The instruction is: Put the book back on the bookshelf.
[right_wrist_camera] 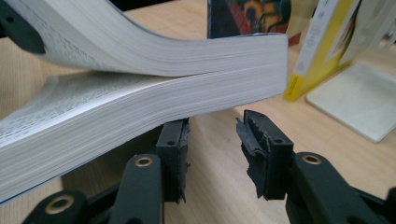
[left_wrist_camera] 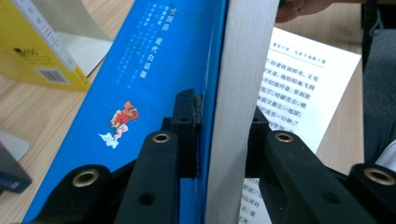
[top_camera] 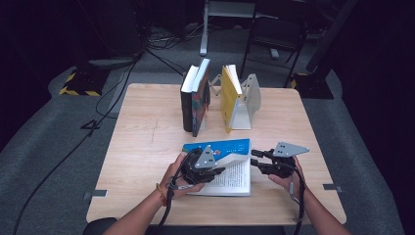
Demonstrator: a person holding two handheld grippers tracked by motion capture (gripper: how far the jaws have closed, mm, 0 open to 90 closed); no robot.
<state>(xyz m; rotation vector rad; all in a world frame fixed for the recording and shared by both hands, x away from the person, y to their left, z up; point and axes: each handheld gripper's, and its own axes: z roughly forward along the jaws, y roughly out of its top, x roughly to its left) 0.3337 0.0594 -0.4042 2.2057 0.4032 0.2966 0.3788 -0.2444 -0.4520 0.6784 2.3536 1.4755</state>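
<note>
Wooden table (top_camera: 147, 132), left gripper (left_wrist_camera: 223, 135) clamping blue book (left_wrist_camera: 154, 88)

Both grippers — left gripper (top_camera: 208, 164), right gripper (top_camera: 262, 161) — are black, topped with grey three-cornered plates, brass-ringed holes in ribbed fingers (right_wrist_camera: 172, 140); black cables trail; bare forearms, left wrist banded.

Bare table (top_camera: 147, 142) is left along the left and right edges; the far edge is blocked by upright books (top_camera: 195, 100) and a bookend (top_camera: 247, 100).

Blue-covered book (top_camera: 220, 147) – yellow book (top_camera: 228, 95) – black tool (top_camera: 208, 164).
</note>
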